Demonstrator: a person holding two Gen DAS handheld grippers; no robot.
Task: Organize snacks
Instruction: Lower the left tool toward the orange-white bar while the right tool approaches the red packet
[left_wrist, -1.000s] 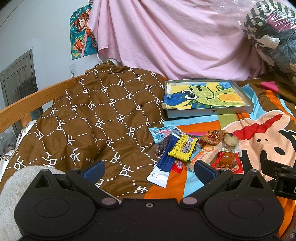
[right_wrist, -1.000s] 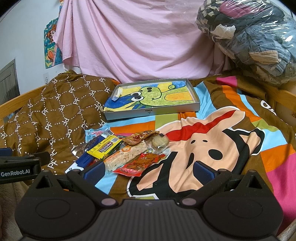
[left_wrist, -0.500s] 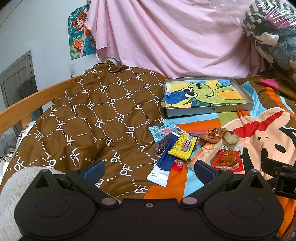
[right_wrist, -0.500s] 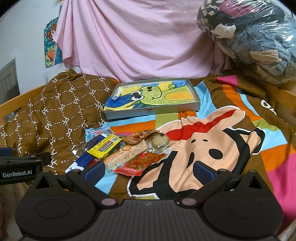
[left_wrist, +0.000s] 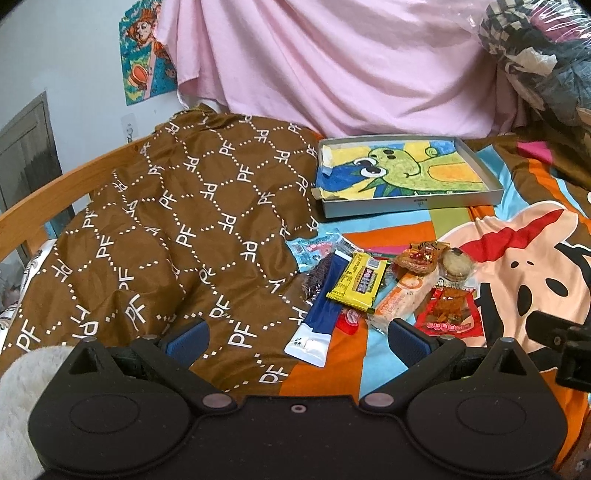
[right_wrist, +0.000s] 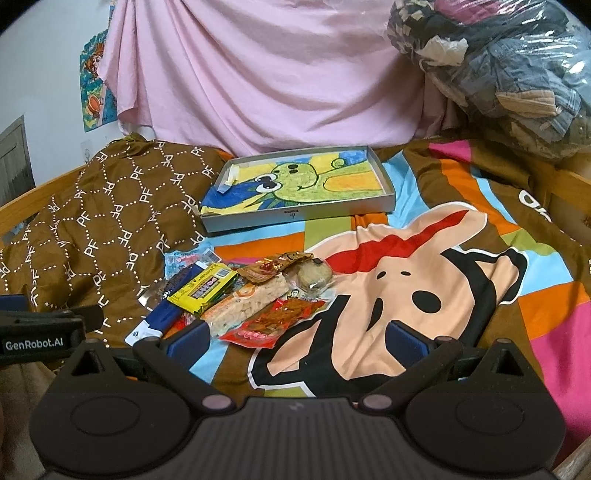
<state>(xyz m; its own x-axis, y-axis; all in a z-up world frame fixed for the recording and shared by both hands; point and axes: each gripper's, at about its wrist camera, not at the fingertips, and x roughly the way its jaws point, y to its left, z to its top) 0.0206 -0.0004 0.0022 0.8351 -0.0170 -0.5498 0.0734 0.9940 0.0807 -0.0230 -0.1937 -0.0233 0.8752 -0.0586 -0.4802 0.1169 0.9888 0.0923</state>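
A pile of snacks lies on the bed: a yellow packet (left_wrist: 357, 285) (right_wrist: 202, 291), a blue and white pouch (left_wrist: 320, 318), an orange rice bar (left_wrist: 405, 298) (right_wrist: 246, 300), a red packet (left_wrist: 448, 309) (right_wrist: 275, 319), a round cookie (left_wrist: 457, 263) (right_wrist: 312, 277) and a brown packet (left_wrist: 421, 254). A grey tray (left_wrist: 412, 206) (right_wrist: 299, 215) with a green cartoon lining lies behind them. My left gripper (left_wrist: 297, 338) is open, just short of the pile. My right gripper (right_wrist: 295, 338) is open, to the right of the pile.
A brown patterned blanket (left_wrist: 177, 221) is heaped at the left against a wooden rail (left_wrist: 55, 188). A pink sheet (right_wrist: 266, 81) hangs behind. Bagged clothes (right_wrist: 509, 70) are piled at the back right. The cartoon bedsheet (right_wrist: 424, 266) spreads to the right.
Both grippers have shifted slightly; the snacks and tray look a little different in position in view. Nothing was gripped or moved.
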